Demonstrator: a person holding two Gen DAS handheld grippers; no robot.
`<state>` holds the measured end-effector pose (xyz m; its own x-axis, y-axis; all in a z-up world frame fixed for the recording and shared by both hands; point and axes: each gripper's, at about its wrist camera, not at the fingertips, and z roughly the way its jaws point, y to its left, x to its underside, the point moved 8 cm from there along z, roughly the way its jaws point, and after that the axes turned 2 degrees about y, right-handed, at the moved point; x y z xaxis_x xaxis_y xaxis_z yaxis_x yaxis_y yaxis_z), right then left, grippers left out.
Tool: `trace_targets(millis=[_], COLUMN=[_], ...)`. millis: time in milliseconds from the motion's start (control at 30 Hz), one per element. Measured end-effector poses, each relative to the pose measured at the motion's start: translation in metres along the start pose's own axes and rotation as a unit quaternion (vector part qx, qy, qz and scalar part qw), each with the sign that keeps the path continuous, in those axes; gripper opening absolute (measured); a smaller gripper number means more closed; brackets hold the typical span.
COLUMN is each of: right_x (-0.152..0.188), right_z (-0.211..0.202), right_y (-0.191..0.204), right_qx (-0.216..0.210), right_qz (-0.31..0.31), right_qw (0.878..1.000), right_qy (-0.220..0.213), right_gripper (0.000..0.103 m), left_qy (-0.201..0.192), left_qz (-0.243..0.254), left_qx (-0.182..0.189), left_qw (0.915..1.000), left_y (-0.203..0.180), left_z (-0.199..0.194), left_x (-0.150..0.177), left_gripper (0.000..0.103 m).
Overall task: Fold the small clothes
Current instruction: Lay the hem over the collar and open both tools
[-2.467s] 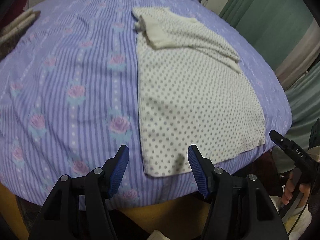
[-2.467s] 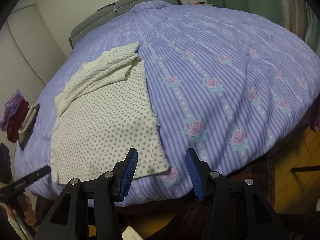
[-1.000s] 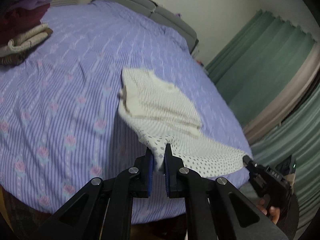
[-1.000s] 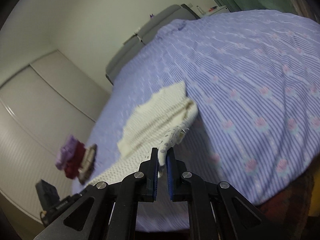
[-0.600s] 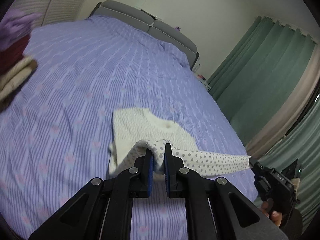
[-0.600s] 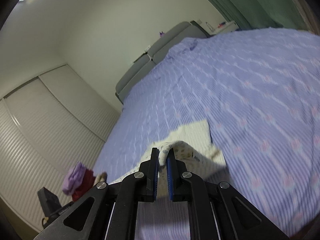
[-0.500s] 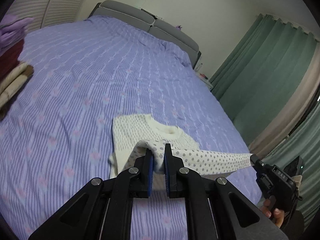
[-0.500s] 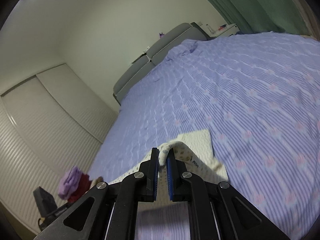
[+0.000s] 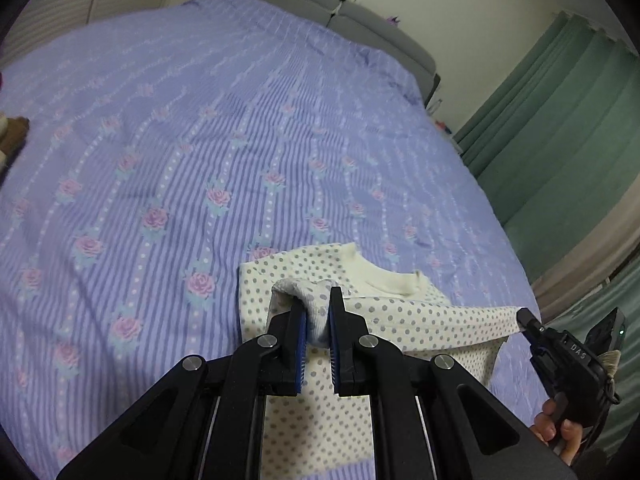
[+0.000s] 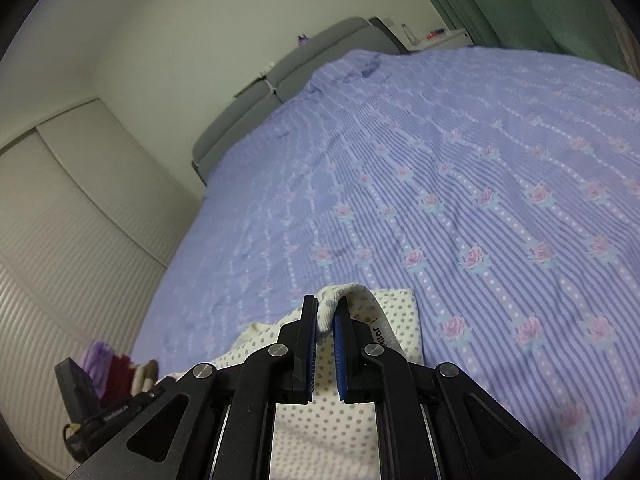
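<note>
Both grippers, left gripper [image 9: 318, 312] and right gripper [image 10: 326, 312], pinch the dotted shirt [image 9: 400, 320]

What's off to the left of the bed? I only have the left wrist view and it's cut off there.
Observer: In the right wrist view a small pile of clothes lies at the bed's far left edge: purple, dark red and cream pieces.
Operator: Is the right gripper really pinching the dotted shirt? I only see its tip.
Observer: Yes. The right gripper has its fingers shut on a cream hem bunch of the dotted shirt.
Operator: Anything printed on the shirt?
Observer: A small white label with dark lettering shows just right of those fingers; too small to read.
</note>
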<state>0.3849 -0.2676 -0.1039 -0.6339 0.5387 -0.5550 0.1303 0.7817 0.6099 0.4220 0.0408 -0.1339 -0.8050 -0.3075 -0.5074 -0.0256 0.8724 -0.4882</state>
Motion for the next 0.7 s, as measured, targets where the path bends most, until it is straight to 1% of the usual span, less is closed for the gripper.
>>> trace_targets(millis=[200,367,533,600,667,700], right_x=[0.001,0.007,0.009,0.009,0.006,0.005], right_z=[0.038,0.057,0.074,0.079,0.083,0.084], right_y=[-0.018,-0.032,-0.039,-0.039,-0.039,-0.04], right_qx=[0.022,0.032,0.046,0.046,0.048,0.046], right_qz=[0.008,0.021,0.023,0.024,0.031,0.04], right_qw=[0.999,0.998,0.997,0.997,0.996,0.995], right_qy=[0.027,0.046,0.059,0.064,0.07,0.075], right_gripper=[0.009,0.009,0.009,0.01,0.01,0.012], left_qy=[0.032,0.052,0.071,0.084,0.091,0.096], left_qz=[-0.019,-0.028,-0.049,-0.062,-0.077,-0.083], left_qx=[-0.006,-0.012,-0.002,0.002,0.013,0.019], left_qw=[0.9993,0.9982,0.9962,0.9946,0.9927,0.9918], left_y=[0.012,0.022,0.031,0.033,0.035,0.035], left_z=[0.033,0.05,0.059,0.061,0.061,0.06], left_x=[0.0,0.005,0.004,0.002,-0.003,-0.004], left_gripper=[0.012,0.013,0.021,0.022,0.027,0.029])
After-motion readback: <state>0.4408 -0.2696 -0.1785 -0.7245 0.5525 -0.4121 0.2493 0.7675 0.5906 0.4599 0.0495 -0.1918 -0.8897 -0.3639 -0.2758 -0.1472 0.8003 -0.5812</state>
